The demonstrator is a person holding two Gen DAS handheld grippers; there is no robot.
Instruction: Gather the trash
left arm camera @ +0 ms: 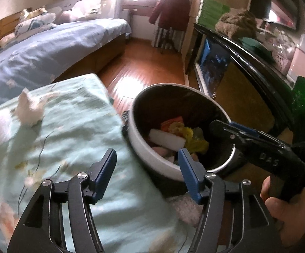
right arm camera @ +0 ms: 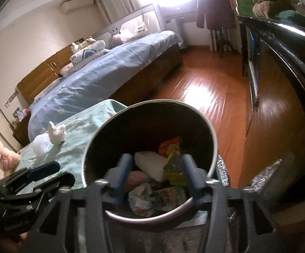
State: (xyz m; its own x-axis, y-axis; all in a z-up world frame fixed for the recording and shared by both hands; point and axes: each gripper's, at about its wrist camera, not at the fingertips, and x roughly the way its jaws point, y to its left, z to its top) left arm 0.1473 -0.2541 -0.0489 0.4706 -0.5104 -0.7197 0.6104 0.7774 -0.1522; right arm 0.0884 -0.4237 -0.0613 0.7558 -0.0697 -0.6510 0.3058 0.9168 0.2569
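Pale green bedding is spread at the left, with crumpled white tissue lying far on it. Nearer, the left gripper is held apart and empty. Rightward, the trash bin is filled with wrappers; the right gripper is spread empty above it.

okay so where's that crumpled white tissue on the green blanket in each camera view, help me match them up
Left wrist view: the crumpled white tissue lies at the left, on the green blanket, well left of the trash bin.
Right wrist view: the tissue sits left of centre, on the blanket, just left of the bin's rim.
Shared landmark: the round trash bin beside the blanket.
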